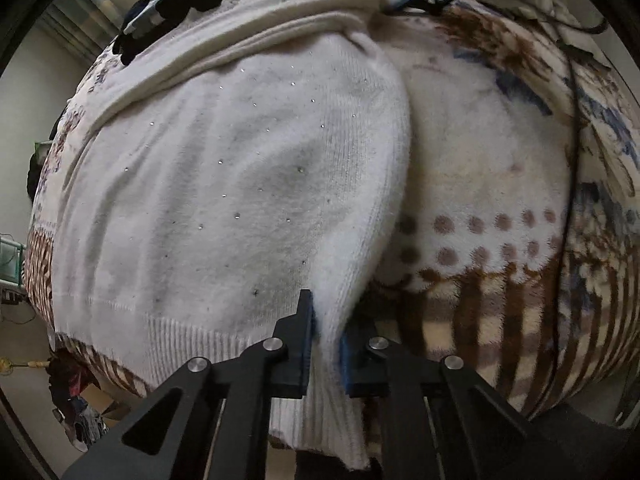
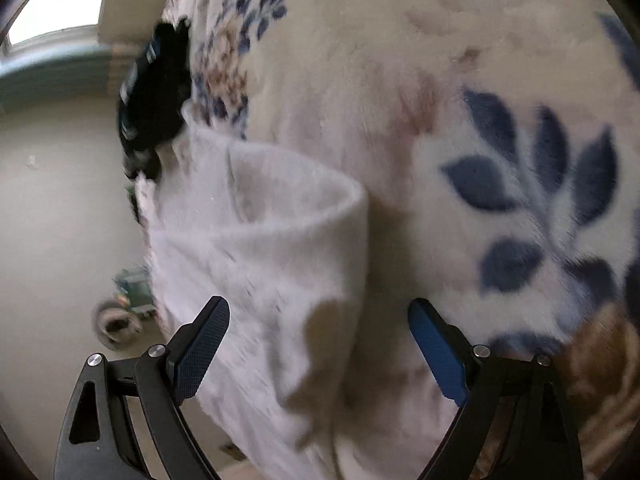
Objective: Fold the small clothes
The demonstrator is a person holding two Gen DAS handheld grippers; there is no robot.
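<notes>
the left gripper (image 1: 326, 344) sits at the bottom centre of the left wrist view, its jaws pinched shut on the lower right edge of a white sweater (image 1: 224, 184), close to the ribbed hem. the knit bunches up between the two blue pads (image 1: 347, 356) and hangs down past them toward the bottom of the frame. from there the sweater spreads up and left across most of the picture, dotted with small shiny studs, with a folded band of fabric along its top edge. it lies on a fleece blanket (image 1: 500, 208) printed with brown dots, brown stripes and blue leaves, which fills the right side. a dark garment (image 1: 176, 4) with pale patches lies at the upper left; a white mark on it is too small to read.

in the right wrist view the right gripper (image 2: 318, 344) stands wide open at the bottom, gripping nothing, with a folded edge of the sweater (image 2: 272, 248) lying between its pads (image 2: 200, 348) but not pressed. the picture is blurred. the blanket (image 2: 520, 184) with blue leaves fills the right, and the dark garment (image 2: 156, 96) sits at the upper left.
</notes>
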